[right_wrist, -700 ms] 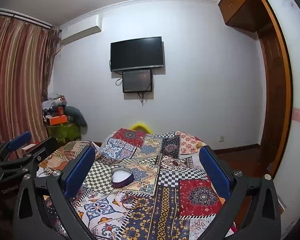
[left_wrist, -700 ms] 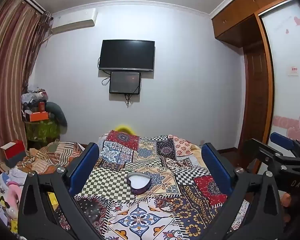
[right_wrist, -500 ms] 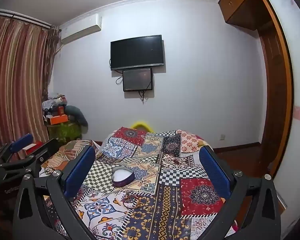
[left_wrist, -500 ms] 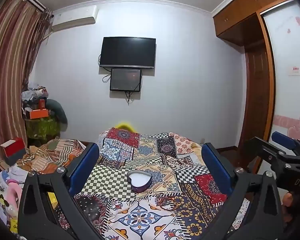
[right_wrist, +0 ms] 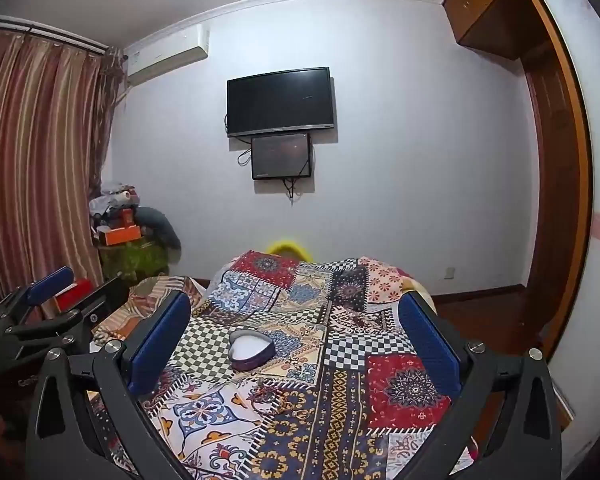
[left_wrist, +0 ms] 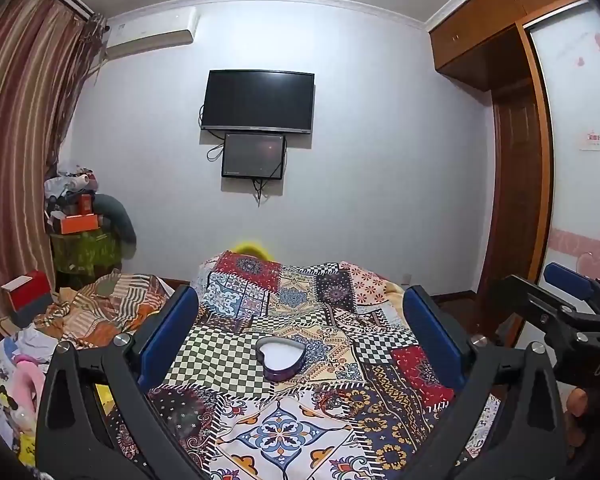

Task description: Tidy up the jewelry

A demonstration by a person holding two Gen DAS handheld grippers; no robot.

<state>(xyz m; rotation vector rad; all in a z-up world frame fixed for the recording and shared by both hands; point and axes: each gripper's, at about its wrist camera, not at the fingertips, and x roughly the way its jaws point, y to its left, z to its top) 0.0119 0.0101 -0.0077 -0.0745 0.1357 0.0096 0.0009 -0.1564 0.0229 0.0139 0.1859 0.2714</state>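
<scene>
A purple heart-shaped jewelry box [left_wrist: 281, 360] with a white inside lies open on the patchwork bedspread [left_wrist: 300, 436]; it also shows in the right wrist view [right_wrist: 251, 349]. A thin bracelet or chain [left_wrist: 342, 397] lies on the cloth in front of it, also seen in the right wrist view [right_wrist: 274, 396]. My left gripper [left_wrist: 300, 332] is open and empty, held above the bed short of the box. My right gripper [right_wrist: 296, 332] is open and empty, to the right of the left one [right_wrist: 52, 312].
A television [left_wrist: 258, 101] and a smaller screen hang on the far wall. A pile of striped cloth [left_wrist: 104, 308] and clutter lies left of the bed. A wardrobe [left_wrist: 516, 152] stands at the right. Striped curtains [right_wrist: 32, 168] hang at the left.
Both views have tilted up very slightly. The box and the jewelry lie where they were. Both grippers stay open.
</scene>
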